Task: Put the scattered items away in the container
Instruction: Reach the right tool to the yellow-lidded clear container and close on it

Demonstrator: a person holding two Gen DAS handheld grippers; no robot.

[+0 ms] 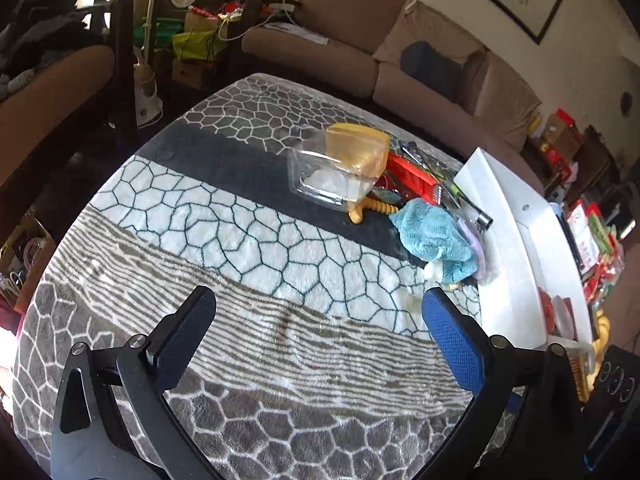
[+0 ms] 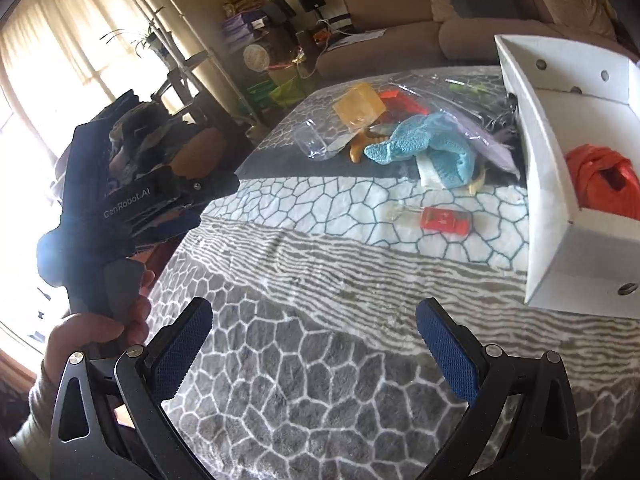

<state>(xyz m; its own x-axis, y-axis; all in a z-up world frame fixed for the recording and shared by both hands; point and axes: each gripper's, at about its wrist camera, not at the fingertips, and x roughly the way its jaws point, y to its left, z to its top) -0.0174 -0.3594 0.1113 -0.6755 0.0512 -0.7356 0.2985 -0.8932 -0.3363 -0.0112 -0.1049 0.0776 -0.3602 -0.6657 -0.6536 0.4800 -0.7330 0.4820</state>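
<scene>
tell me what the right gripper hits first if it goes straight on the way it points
Probably the patterned blanket just ahead, since it points slightly downward. Passing above that, the small red bottle lies roughly in line; depth is unclear.

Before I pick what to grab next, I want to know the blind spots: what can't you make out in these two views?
- White box: right side cut off by the right wrist frame; only an orange bag shows inside.
- Pile behind the blue cloth: the cloth and clear tub cover parts of it; the dark tools by the box are too small to name.
- Red-capped item: label unreadable.
- Left hand-held gripper, right hand-held gripper: both open, empty.
</scene>
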